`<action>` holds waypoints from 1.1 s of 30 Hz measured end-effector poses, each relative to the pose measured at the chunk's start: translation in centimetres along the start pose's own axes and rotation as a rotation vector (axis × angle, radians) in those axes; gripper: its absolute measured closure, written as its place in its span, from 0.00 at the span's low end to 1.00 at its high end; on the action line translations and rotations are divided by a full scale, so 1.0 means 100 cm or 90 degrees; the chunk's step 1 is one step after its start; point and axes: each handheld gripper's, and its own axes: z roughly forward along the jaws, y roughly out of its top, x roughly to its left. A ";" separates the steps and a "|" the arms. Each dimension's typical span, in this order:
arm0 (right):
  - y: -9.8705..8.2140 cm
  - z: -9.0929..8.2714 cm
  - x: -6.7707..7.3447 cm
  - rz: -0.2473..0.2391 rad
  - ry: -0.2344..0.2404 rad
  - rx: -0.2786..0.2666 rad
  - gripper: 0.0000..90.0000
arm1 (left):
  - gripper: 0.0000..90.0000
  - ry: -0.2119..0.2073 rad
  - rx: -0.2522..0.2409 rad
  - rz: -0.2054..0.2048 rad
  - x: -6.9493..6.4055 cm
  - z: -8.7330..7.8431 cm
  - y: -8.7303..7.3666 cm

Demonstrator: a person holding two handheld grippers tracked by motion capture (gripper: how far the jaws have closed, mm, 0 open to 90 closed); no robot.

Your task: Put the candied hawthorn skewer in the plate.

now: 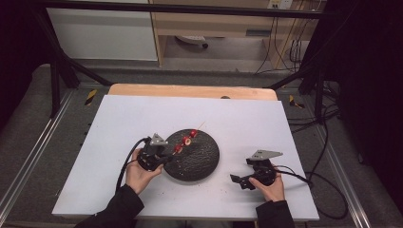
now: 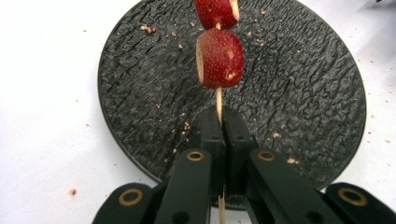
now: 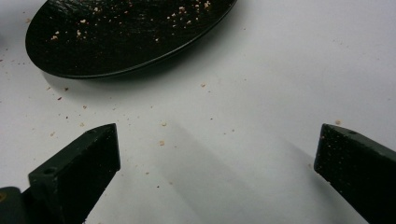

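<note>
Overhead, white tabletop point(image 1: 142, 118), grey floor point(image 1: 28, 114).

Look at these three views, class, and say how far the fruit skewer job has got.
Done: red fruit pieces are already threaded on the wooden skewer. In hand: the left gripper is shut on the skewer's bare end, holding it over the black plate. The right gripper is open and empty above the white table. Left, probably: laying the skewer down on the plate and letting go.
</note>
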 end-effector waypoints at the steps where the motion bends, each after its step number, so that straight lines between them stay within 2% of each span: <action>1: -0.001 -0.001 0.001 0.004 0.001 0.001 0.01 | 0.98 0.000 0.005 0.002 0.000 0.002 0.000; 7: -0.003 -0.004 0.000 -0.002 -0.002 -0.005 0.01 | 0.98 0.004 0.016 0.004 -0.004 0.011 0.000; 14: -0.004 -0.009 -0.002 0.009 -0.001 -0.014 0.01 | 0.98 0.007 0.029 0.010 -0.011 0.022 -0.004; 16: -0.005 -0.010 -0.003 0.011 -0.002 -0.015 0.01 | 0.98 0.007 0.030 0.005 -0.012 0.024 -0.004; 33: -0.005 -0.010 -0.003 0.011 -0.002 -0.013 0.01 | 0.98 0.027 0.046 0.011 -0.017 0.030 -0.004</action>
